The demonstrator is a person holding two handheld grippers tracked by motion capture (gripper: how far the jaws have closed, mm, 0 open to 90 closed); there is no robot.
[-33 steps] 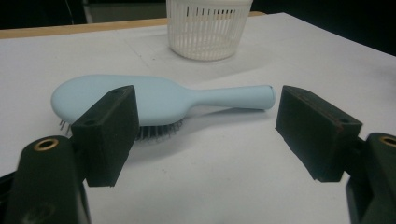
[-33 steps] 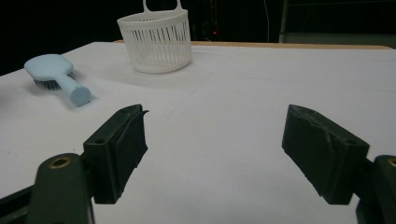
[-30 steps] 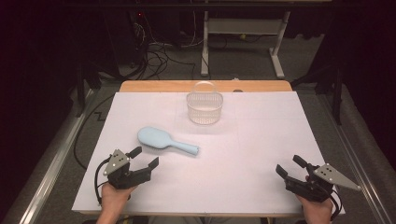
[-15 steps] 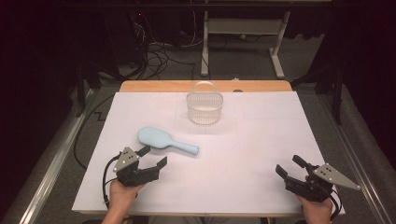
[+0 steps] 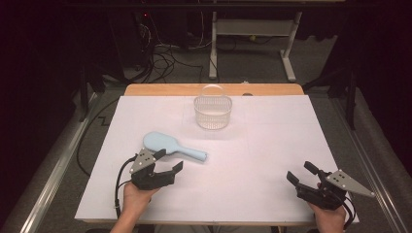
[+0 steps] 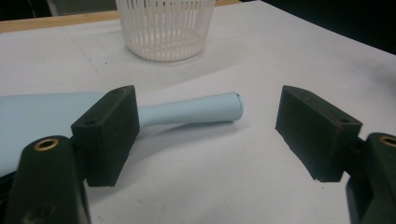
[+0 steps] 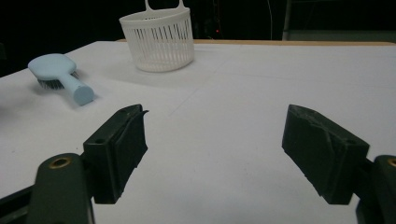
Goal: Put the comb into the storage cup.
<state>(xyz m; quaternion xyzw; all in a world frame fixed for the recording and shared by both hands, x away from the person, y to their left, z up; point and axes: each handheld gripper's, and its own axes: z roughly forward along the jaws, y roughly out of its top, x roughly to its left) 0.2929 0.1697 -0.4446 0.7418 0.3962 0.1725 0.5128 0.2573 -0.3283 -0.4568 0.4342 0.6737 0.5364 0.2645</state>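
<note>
A light-blue hairbrush (image 5: 167, 145) lies bristles down on the white sheet, left of centre, with its handle (image 6: 196, 108) pointing right. My left gripper (image 5: 170, 161) stands open just in front of the handle, apart from it and with nothing between the pads (image 6: 208, 126). In the left gripper view the brush head is partly hidden behind the left jaw. A white slatted basket (image 5: 213, 111) stands upright at the back middle. My right gripper (image 5: 300, 171) rests open near the front right edge, nothing in it (image 7: 215, 149). From there the brush (image 7: 60, 77) and basket (image 7: 159, 39) lie far off.
The white sheet (image 5: 272, 141) covers a wooden table whose back edge (image 5: 160, 90) shows. Metal rails run along both sides. Beyond the table are a desk frame (image 5: 252, 34) and cables on the dark floor (image 5: 160, 58).
My left gripper has moved forward and to the right, close up to the brush handle, jaws equally wide. The right gripper, brush and basket have not moved.
</note>
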